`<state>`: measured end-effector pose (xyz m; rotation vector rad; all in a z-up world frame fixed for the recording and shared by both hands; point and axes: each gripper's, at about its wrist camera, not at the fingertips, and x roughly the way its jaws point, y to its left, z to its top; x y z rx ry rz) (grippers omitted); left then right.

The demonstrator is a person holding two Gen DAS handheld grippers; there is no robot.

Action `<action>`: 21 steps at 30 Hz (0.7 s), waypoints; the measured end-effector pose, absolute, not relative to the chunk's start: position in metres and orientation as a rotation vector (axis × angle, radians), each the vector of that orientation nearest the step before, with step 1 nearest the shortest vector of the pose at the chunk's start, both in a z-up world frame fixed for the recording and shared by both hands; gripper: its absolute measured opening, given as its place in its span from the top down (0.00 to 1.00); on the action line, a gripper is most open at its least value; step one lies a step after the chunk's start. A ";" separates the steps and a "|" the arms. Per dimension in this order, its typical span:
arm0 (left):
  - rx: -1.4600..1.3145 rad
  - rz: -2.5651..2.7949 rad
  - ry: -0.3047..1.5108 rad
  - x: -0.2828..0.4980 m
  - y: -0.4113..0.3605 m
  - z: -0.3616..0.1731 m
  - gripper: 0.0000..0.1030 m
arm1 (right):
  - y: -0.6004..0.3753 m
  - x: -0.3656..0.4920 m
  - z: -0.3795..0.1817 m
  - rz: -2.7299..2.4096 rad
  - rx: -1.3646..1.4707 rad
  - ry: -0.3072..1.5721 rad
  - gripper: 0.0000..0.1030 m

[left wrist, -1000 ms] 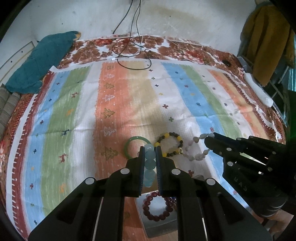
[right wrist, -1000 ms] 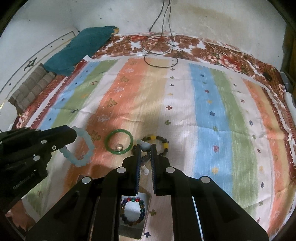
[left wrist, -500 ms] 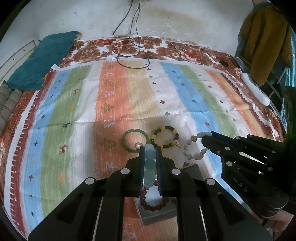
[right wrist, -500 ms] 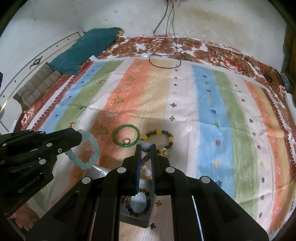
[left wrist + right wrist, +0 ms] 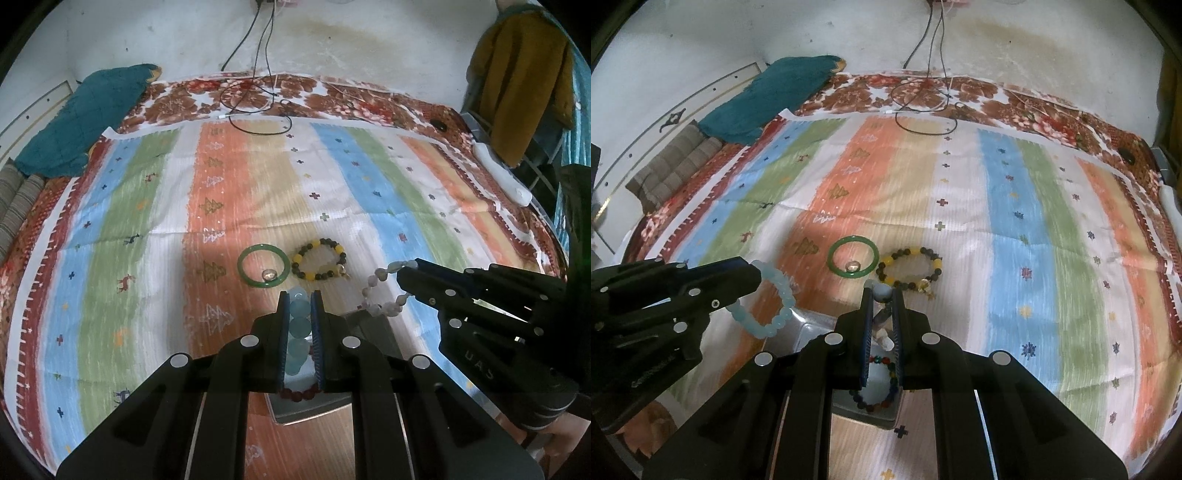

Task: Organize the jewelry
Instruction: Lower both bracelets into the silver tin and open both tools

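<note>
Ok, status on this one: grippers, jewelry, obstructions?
Left gripper shut on pale blue bracelet. Right gripper shut on whitish bracelet. Both above grey tray. Nothing obstructing.

Green bangle point(image 5: 263, 266) beside yellow-black bracelet point(image 5: 320, 260), flat.

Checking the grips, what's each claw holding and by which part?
Left claw pinches the pale blue bead bracelet across its beads; right claw pinches the whitish bead bracelet likewise.

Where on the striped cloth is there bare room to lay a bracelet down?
Bare: the blue and green stripes right of the yellow-and-dark bead bracelet, and the stripes left of the green bangle. Crowded: the near centre, where bangle, bracelet and the grey tray cluster; cables lie along the far edge.
</note>
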<state>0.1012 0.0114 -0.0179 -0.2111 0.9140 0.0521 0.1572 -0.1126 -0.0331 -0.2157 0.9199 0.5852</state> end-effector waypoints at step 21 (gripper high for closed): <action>-0.215 0.051 0.916 0.078 0.002 -0.019 0.89 | -0.122 0.131 -0.041 0.613 -0.213 0.958 0.89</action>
